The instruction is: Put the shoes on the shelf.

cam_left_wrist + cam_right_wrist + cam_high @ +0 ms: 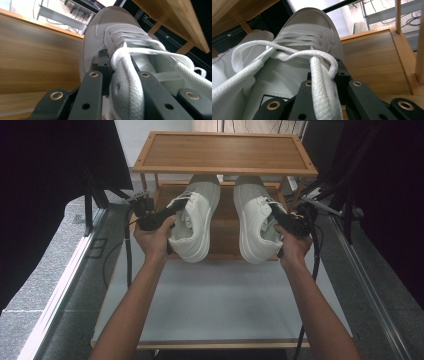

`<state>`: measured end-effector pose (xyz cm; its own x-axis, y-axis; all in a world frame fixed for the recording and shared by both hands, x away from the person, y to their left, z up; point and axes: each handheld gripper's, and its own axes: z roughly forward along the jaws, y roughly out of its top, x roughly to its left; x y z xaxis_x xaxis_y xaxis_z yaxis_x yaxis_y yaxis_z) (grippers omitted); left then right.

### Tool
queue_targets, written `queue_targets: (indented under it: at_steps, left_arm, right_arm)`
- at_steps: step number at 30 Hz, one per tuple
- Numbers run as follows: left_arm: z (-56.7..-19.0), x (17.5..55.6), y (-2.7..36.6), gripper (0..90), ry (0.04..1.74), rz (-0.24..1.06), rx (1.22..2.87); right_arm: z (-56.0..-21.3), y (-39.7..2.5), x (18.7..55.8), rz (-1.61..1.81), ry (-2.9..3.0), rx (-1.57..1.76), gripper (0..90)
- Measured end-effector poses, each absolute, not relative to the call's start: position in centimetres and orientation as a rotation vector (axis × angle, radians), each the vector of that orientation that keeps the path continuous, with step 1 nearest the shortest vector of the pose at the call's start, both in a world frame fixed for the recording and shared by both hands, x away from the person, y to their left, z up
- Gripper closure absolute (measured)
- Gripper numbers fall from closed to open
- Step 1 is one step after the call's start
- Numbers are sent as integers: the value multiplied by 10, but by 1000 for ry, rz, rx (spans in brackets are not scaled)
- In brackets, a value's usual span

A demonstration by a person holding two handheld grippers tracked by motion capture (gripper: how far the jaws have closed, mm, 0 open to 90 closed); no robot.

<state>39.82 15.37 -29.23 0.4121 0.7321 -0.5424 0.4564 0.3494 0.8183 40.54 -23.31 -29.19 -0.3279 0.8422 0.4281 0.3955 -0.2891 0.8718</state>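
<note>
Wooden rack's lower shelf [225,240]: left gripper [165,215] and right gripper [285,220], jaws pinching each white sneaker's collar [125,82], likely light, soft-walled, best held at that rim.

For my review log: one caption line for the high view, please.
Left gripper and right gripper each grip a white shoe over the rack's lower shelf.

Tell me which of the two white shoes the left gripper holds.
The left shoe, with its toe under the top shelf. The left gripper grips its outer collar; the right shoe sits in the right gripper.
</note>
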Motion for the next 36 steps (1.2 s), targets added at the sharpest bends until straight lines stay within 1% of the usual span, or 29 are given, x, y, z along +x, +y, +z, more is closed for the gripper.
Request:
queue_targets:
  at_steps: [10,21,27,32,34,35,36]
  left_arm:
    - [-293,417,150,815,1256,264,1281]
    - [-295,438,130,814,1286,269,1292]
    - [-296,443,127,808,1327,305,1271]
    - [-302,447,123,785,1358,271,1226]
    - [-301,449,120,772,1361,271,1230]
    - [-301,450,118,733,1350,253,1237]
    - [-301,452,118,733,1340,241,1254]
  right_arm:
    - [-284,-218,426,1595,1591,1542,835]
    - [-282,-202,449,1516,1602,1544,827]
    - [-277,-198,456,1469,1587,1544,821]
    - [-282,-189,460,1430,1608,1528,775]
    - [-282,-184,461,1440,1620,1514,737]
    - [-281,-178,463,1420,1645,1480,688]
    - [-281,-178,463,1420,1645,1480,688]
